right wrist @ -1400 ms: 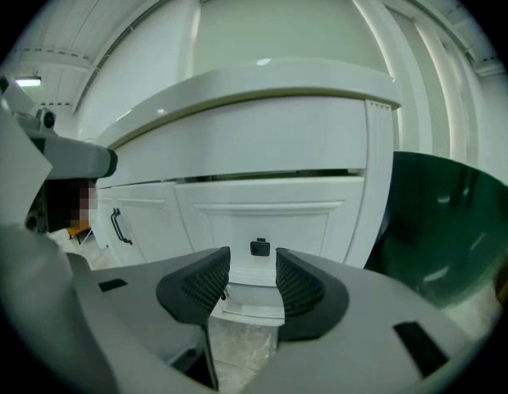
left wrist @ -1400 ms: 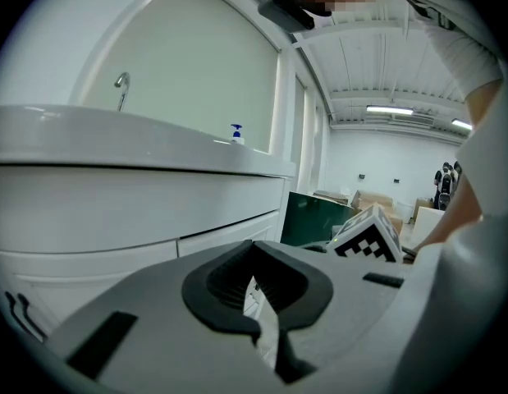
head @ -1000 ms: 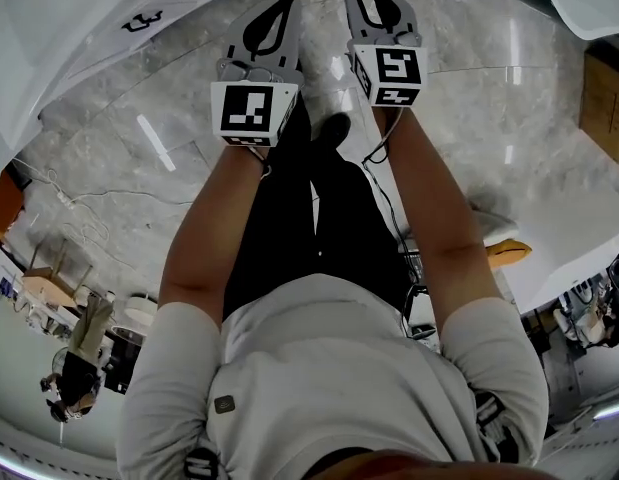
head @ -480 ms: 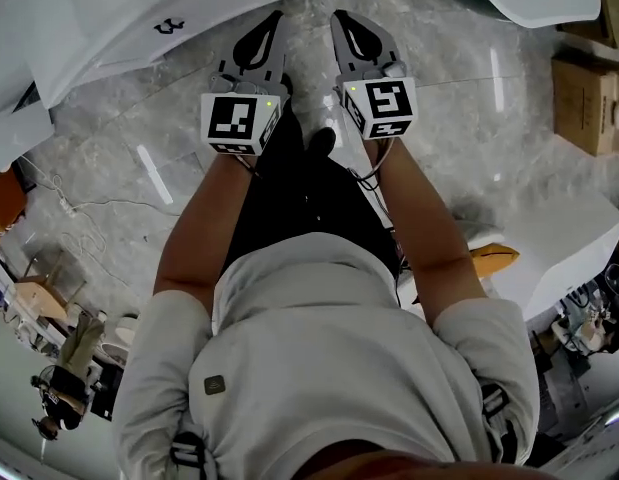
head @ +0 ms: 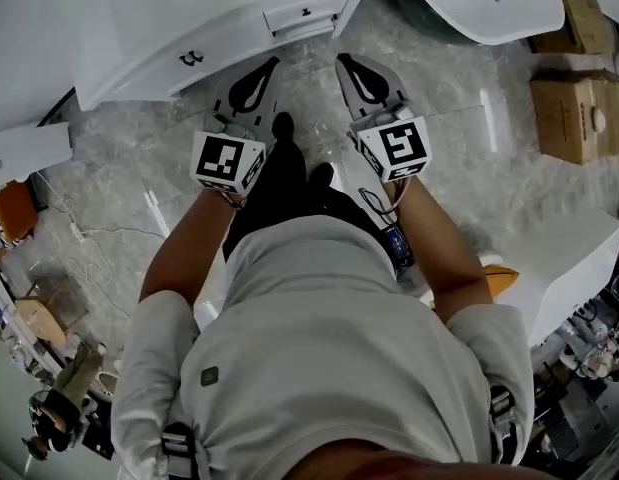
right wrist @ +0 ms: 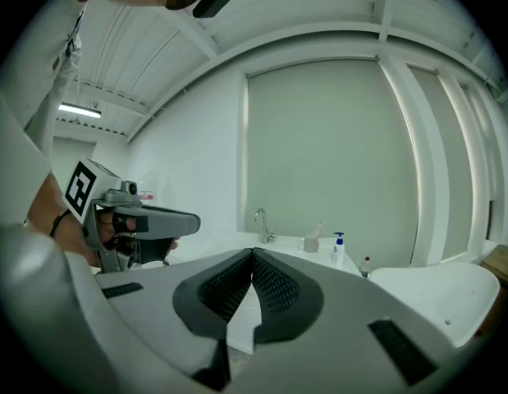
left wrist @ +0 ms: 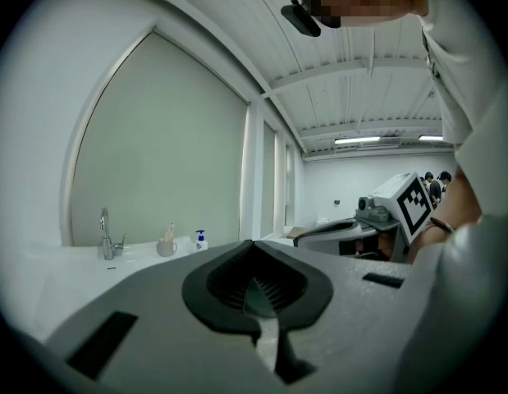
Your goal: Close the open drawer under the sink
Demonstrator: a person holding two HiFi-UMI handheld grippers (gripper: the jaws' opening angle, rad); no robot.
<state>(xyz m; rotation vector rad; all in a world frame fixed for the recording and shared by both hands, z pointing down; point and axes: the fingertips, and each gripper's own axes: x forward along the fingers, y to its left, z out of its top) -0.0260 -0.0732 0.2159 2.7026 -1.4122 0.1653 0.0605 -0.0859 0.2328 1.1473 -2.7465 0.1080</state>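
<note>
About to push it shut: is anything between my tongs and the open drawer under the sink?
Nothing visible. Only marble floor lies between the drawer and the shut, empty left tongs and right tongs.

Left gripper (left wrist: 254, 243) has its jaws closed tip to tip with nothing between them, and it points roughly level. Past it is a white counter (left wrist: 65, 261) with a faucet (left wrist: 106, 235), a cup (left wrist: 167, 245) and a soap bottle (left wrist: 201, 240) in a row under a big pale window (left wrist: 155, 138). Right gripper (left wrist: 319, 232) with its marker cube (left wrist: 415, 201) shows alongside at the right.
</note>
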